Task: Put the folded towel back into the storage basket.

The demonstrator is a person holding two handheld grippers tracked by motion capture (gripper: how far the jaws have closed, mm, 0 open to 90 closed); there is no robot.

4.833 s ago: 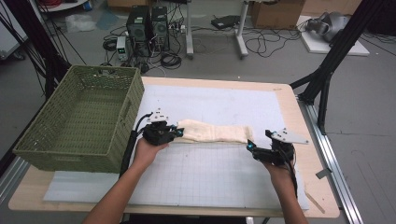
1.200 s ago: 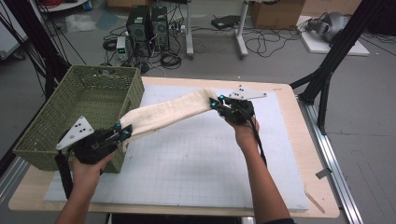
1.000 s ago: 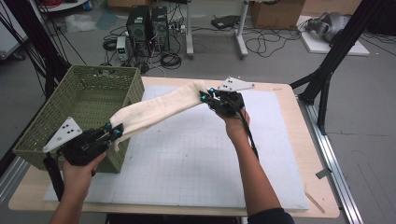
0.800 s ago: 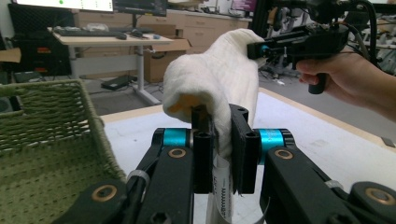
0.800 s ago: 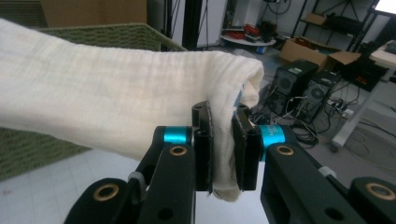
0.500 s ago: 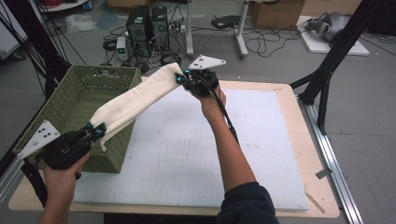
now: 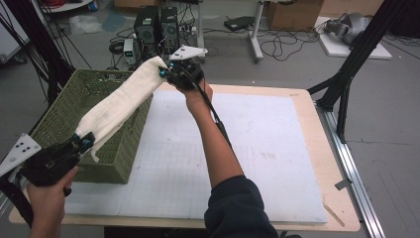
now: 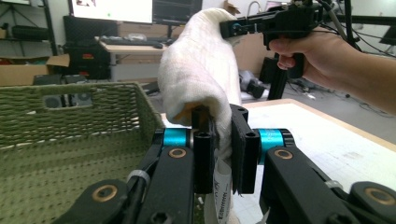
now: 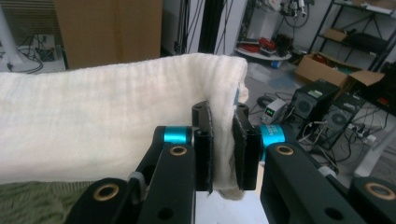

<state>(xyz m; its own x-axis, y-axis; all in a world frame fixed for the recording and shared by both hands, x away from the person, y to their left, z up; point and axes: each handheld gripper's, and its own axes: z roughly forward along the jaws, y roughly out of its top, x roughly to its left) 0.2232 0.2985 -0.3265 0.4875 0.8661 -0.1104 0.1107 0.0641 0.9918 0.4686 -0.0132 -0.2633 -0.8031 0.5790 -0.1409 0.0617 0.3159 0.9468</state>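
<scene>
High view: at far left, the left gripper [image 7: 84, 142] clamps one end of a cream towel [image 7: 121, 101], low beside a green woven basket [image 7: 59, 121]. The towel stretches up over the basket to the right gripper [image 7: 166, 73], clenched on its other end. Rightward lies a white gridded mat [image 7: 257, 144] on the wooden table [image 7: 324, 148]. Computer towers [image 7: 156, 25] and cables [image 7: 292, 42] sit on the grey floor beyond.

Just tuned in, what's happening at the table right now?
A person is carrying a folded cream towel stretched between two handheld grippers. The left gripper is shut on its near end by the basket's front corner; the right gripper is shut on the far end, raised near the far rim. The towel hangs over the green wicker basket, not yet in it.
</scene>
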